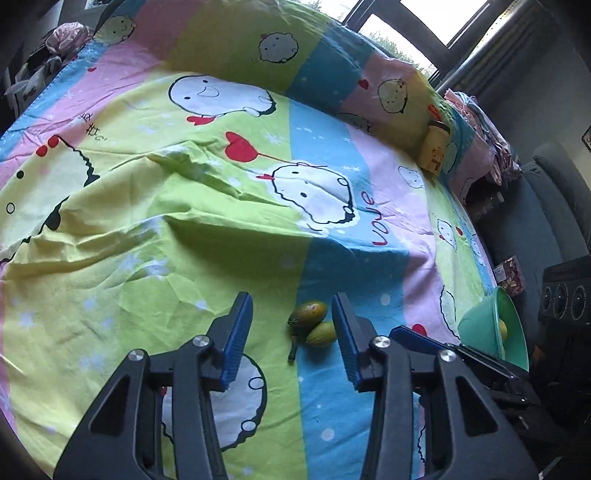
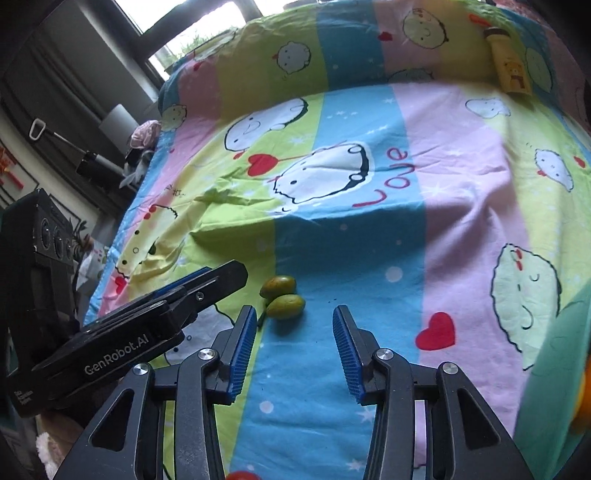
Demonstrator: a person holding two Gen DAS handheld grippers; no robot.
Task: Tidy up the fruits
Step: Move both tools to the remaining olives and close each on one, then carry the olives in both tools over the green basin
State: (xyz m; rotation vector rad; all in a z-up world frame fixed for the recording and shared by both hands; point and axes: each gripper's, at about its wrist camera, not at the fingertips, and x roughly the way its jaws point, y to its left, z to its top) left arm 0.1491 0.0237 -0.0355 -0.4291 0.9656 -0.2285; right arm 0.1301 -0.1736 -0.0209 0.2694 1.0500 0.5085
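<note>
From my left tongs (image 1: 291,332) I see both blue pads (image 1: 236,336) released, nothing pressed between them. Two small green-orange mangoes (image 1: 312,323) lie on the bed sheet (image 1: 184,221) just beyond the tips, nearer the right-hand pad, touching one another, a dark stem trailing from them. From my right tongs (image 2: 293,334) the jaws are likewise released and empty; the same mangoes (image 2: 282,297) sit just past the left-hand pad, on the border of a green and a blue stripe. The left tongs enter this view from the left edge, their tip near the fruit but apart from it. At the right edge of the left view, a green bowl (image 1: 480,325) stands at the bed's side with a yellowish fruit (image 1: 502,328) inside. Farther off, a yellow bottle (image 1: 436,147) lies against the patterned pillow (image 1: 258,44). Windows (image 1: 391,22) are behind.
</note>
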